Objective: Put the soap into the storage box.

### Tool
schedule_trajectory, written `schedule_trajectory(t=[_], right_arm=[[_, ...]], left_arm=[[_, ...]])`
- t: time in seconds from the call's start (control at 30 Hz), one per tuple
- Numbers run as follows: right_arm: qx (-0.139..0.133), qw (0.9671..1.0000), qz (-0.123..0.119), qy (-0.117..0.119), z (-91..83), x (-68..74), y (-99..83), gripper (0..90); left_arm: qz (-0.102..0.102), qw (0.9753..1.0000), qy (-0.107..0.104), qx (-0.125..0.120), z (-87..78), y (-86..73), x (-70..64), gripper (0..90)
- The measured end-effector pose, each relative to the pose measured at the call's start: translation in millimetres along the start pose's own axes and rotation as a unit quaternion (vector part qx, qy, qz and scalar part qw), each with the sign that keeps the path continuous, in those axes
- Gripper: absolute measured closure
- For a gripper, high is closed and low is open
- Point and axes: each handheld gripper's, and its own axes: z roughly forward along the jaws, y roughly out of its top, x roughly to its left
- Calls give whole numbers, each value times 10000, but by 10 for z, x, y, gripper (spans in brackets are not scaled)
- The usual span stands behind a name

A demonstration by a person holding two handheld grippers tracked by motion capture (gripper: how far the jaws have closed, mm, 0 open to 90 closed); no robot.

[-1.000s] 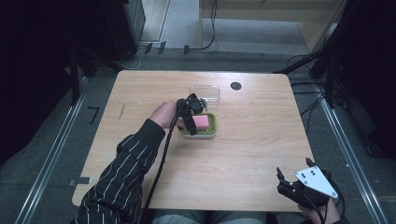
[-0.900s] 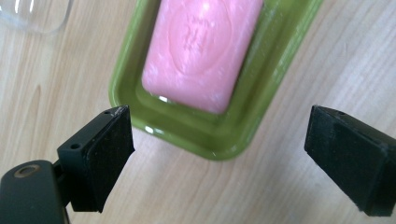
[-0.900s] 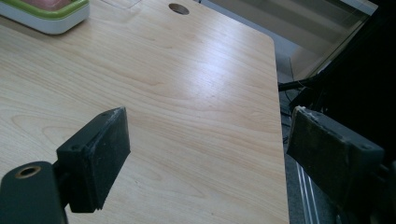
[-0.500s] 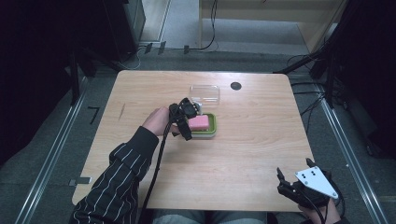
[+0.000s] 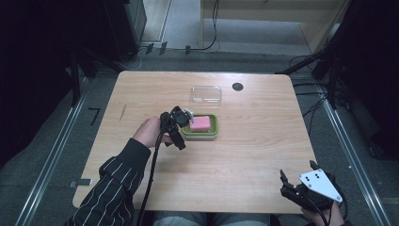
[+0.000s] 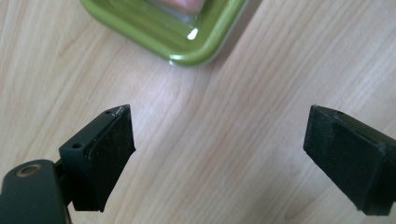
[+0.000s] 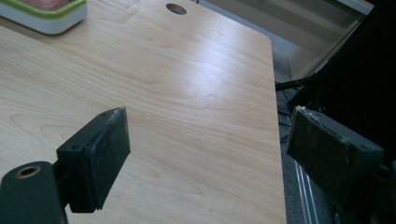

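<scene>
Wood table: green dish with pink soap sits mid-table. Left gripper just beside it, jaws wide apart, empty. Right gripper at near corner (also spread wide).

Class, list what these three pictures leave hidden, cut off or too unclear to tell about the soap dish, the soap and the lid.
- Pink soap: left gripper view, cut off by the top edge.
- Green soap dish: right gripper view, cut off at the top left corner.
- Clear lid: high view, too small and transparent to show which way up.
- Left tongs: high view, tips too small against the dish.
</scene>
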Motion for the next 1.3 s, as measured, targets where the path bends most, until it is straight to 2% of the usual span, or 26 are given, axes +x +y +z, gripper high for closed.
schedule_trajectory(t=[0.37, 0.47, 0.53, 0.63, 0.77, 1.03, 1.3], right_arm=[[-9, 10000, 11, -10, -5, 1, -1, 139], [-16, 10000, 15, -13, -5, 0, -2, 139], [-18, 10000, 11, -10, -5, 1, -1, 139], [-21, 10000, 13, -10, -5, 1, -1, 139], [-19, 10000, 13, -5, -5, 3, 1, 139], [-18, 10000, 1, 8, -6, 5, 3, 139], [-45, 10000, 12, -7, -4, -3, -4, 139]], left_arm=[[-240, 9997, 49, 20, 38, -291, -149, 91], [-295, 9995, 16, 105, 72, -425, -206, 91], [-315, 9994, 21, 118, 77, -458, -215, 91], [-464, 9988, 66, 108, 71, -575, -233, 91], [-538, 9985, 75, 107, 89, -689, -297, 91], [-599, 9981, 126, 78, 113, -836, -412, 91], [-752, 9967, 281, -83, 185, -899, -386, 93]])
